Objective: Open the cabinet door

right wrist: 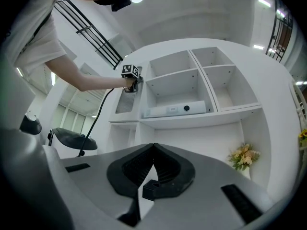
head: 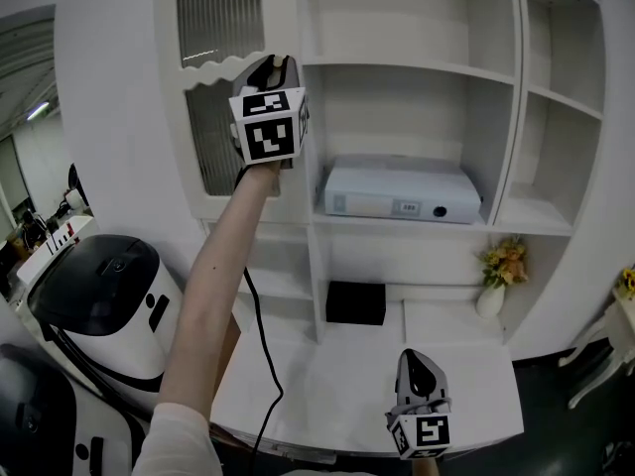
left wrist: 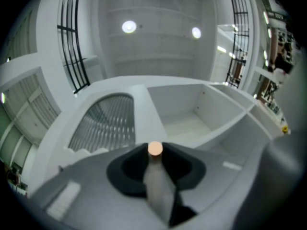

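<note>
One white cabinet (head: 417, 67) fills the head view, open shelves on its middle and right. It has one door (head: 223, 28), upper left, with a ribbed glass pane; from your right gripper view it looks flush with the cabinet front.

One black-and-white machine (head: 109, 296) stands low at the left, beside the cabinet.

One white box (head: 402, 192) lies on the middle shelf, just right of the door. One black box (head: 355, 302) sits in the shelf below it.

Two bunches of flowers: one (head: 501, 266) in a white vase on the lower right shelf, the other (head: 627, 282) at the right edge of the head view, mostly cut off.

Two grippers. Your left gripper (head: 276, 65) is raised at the door's right edge, arm stretched out, with one black cable (head: 263, 345) hanging from it. In the left gripper view its jaws are clamped on the one knob (left wrist: 155, 148), a white peg with a peach round end that sticks out between the pads.

Your right gripper (head: 417, 360) is low, in front of the bottom shelf, well apart from the door. Its jaws meet at the tips with nothing between them.
</note>
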The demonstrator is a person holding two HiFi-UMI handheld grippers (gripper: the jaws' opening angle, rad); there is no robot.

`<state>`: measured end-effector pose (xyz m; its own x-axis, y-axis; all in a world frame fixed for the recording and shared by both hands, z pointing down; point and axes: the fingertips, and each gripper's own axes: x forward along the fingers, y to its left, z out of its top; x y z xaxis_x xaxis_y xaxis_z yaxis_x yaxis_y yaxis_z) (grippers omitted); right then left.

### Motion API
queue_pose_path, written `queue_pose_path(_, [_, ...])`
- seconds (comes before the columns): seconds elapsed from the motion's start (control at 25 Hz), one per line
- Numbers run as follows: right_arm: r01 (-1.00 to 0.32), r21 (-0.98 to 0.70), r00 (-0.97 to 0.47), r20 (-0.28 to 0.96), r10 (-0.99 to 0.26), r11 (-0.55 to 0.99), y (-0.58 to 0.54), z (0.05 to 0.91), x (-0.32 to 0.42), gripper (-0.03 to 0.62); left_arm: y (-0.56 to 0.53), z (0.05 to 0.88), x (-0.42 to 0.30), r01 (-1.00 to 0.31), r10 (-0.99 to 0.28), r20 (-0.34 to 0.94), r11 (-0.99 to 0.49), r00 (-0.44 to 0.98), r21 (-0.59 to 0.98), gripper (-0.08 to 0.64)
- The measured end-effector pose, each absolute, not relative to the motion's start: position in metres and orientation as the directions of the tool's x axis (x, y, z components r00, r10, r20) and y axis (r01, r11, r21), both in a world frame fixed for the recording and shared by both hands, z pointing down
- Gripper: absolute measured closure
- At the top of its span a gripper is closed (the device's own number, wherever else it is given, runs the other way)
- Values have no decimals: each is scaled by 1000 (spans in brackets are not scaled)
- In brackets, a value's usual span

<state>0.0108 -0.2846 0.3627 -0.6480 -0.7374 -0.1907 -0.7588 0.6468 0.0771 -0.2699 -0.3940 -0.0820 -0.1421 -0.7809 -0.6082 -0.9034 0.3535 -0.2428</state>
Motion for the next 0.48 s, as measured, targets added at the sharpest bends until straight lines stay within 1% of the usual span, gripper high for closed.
queue_pose_path(0.16, [-750,87,-658,-188,-729,655,-283,363,7,592,-394,-81,-270,-900,-794,-594,345,-129,-265,474])
queue_pose_path(0.48, [-735,91,-675,-190,-713,672,-276,363,2,592,-378,-80,-268,-923,-783,-612,309,-110,-231,479])
